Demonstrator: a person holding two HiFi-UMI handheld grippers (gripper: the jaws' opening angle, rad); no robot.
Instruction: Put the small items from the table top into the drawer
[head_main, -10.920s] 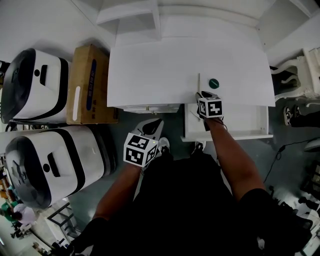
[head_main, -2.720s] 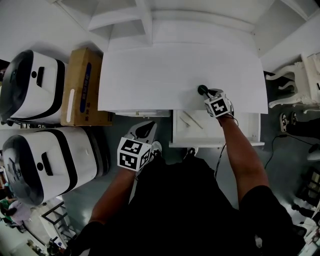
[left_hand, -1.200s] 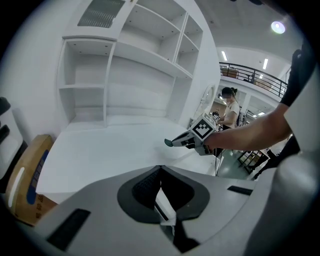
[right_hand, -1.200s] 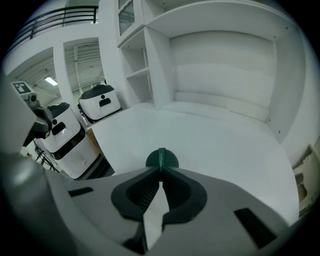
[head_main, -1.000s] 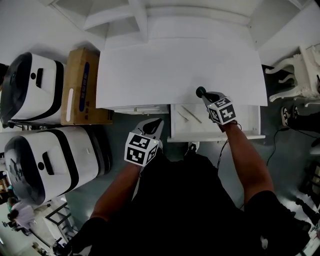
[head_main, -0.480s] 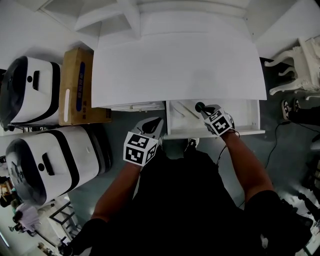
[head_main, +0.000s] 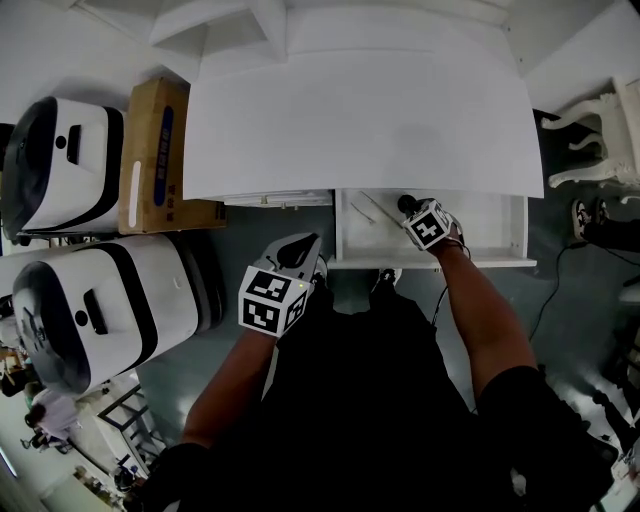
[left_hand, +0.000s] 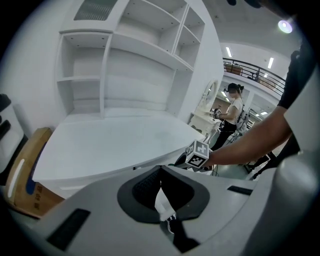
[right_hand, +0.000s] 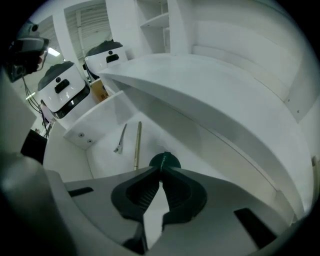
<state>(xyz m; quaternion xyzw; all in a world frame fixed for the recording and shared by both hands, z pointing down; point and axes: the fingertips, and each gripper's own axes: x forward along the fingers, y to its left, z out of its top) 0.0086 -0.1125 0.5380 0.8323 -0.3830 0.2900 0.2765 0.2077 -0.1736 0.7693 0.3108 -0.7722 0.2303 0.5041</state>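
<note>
Right gripper (right_hand: 161, 172) is pinching the little green cap (right_hand: 165, 161) by its edge, tipped down into the open drawer (head_main: 490, 225) so it can land next to the stick (right_hand: 136, 145) and clip (right_hand: 120, 139). Left gripper (left_hand: 159, 172) hangs back closed and empty, out of the way.

Soft, even light is falling from overhead. In the head view the white desk (head_main: 360, 120) is glaring almost featureless, while the floor (head_main: 580, 300) and the person's dark clothes (head_main: 370, 400) are sinking into murk, and straight edges are bowing outward. Ceiling lamps (left_hand: 286, 26) are flaring at the upper right of the left gripper view. Black is ringing its corners, and the left gripper (left_hand: 160, 170) is blurring close to the lens. In the right gripper view the desk's underside is lying in grey shade above the drawer (right_hand: 175, 137), the green cap (right_hand: 164, 160) is reading nearly black, and the right gripper (right_hand: 161, 172) is smearing soft.
</note>
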